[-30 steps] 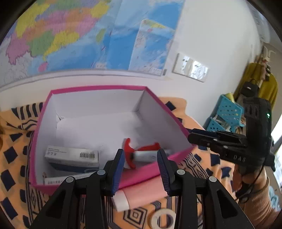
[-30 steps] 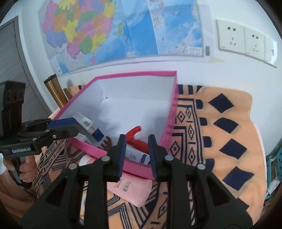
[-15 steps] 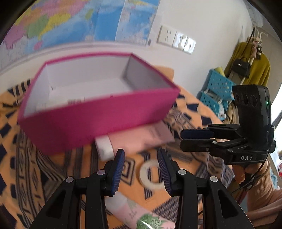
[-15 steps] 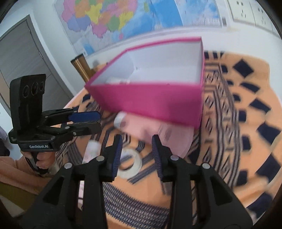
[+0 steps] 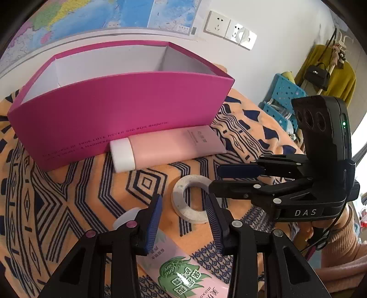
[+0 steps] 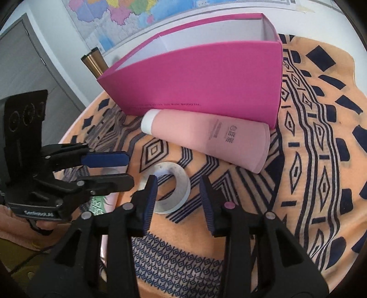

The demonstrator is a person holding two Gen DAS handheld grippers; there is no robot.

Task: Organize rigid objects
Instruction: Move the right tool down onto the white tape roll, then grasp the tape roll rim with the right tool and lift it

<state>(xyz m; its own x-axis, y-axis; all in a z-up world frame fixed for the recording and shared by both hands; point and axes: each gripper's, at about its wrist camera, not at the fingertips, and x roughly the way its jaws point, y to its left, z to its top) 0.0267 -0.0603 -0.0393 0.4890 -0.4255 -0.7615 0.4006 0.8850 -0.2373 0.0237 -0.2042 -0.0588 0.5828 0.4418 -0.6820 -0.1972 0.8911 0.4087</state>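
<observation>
on the patterned orange cloth (image 6: 321, 146), a magenta box (image 5: 119, 114) stands open-topped with white inner walls; what is inside is hidden from both views. pink tube (image 6: 211, 137) with a white cap lies along the box's front wall, touching or just beside it, cap toward the left in both views. white tape ring (image 5: 191, 201) lies flat on the cloth nearer the cameras, apart from the tube.

left gripper (image 5: 183, 220): jaws partly apart, nothing between the pads. pointing down at the cloth, ring just ahead of and slightly right of the gap. a second tube (image 5: 181, 270), pink with a green leaf label, lies under the fingers, its white cap by the left finger.

right gripper (image 6: 177, 201): jaws opening, no pads pressing on anything. ring sits just beyond the fingertips, partly behind the left finger (image 6: 149, 201); cannot tell if it touches.

both grippers face each other over the ring; each shows side-on in the other's view, a hand and an orange-pink sleeve (image 5: 339, 252) behind the right one. wall map (image 5: 114, 16) and sockets (image 5: 229, 27) behind the box.
</observation>
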